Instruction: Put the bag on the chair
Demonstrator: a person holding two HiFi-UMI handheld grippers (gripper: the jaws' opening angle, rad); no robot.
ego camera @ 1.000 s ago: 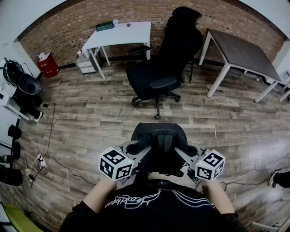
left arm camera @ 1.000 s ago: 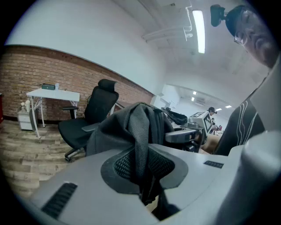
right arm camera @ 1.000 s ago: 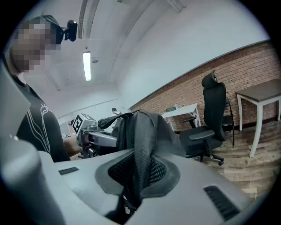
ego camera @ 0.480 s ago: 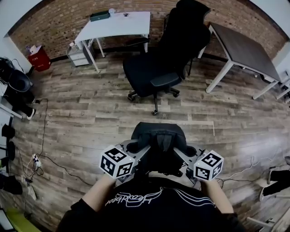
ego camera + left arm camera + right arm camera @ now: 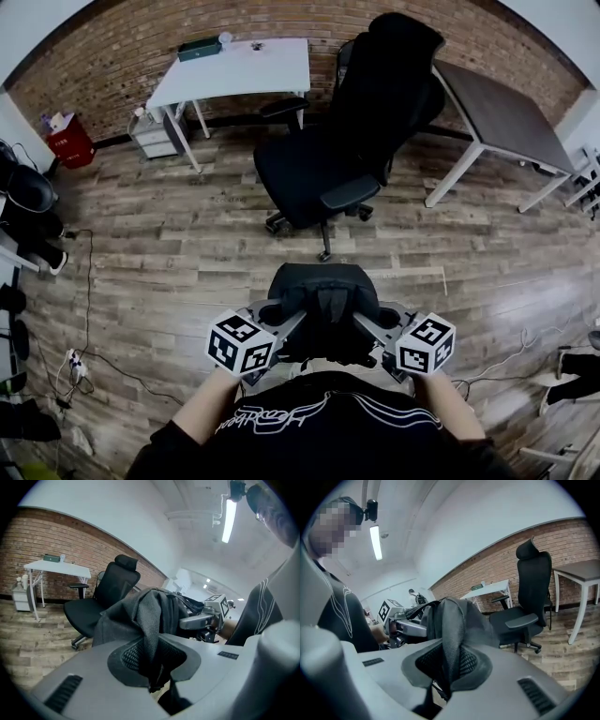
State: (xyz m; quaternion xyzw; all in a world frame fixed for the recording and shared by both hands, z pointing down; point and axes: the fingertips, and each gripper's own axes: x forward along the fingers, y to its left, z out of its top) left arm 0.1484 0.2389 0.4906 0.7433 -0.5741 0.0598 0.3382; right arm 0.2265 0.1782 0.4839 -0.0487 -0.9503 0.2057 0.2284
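A black bag (image 5: 323,300) hangs in front of me, carried between both grippers above the wooden floor. My left gripper (image 5: 281,330) is shut on one of the bag's mesh straps (image 5: 151,639), with the dark grey bag (image 5: 136,616) bulging just beyond the jaws. My right gripper (image 5: 373,330) is shut on the other mesh strap (image 5: 452,648), the bag (image 5: 454,616) close behind it. The black office chair (image 5: 328,159) stands ahead, its seat (image 5: 300,173) bare and facing left; it also shows as the chair (image 5: 101,602) and the chair (image 5: 529,606).
A white desk (image 5: 234,75) stands at the back left by the brick wall, a dark-topped table (image 5: 497,112) at the right. Cables (image 5: 84,319) and black gear (image 5: 33,202) lie along the left. A red bin (image 5: 67,141) sits in the far left corner.
The chair has come nearer and now fills more of the head view. The bag and both grippers stay in the same hold.
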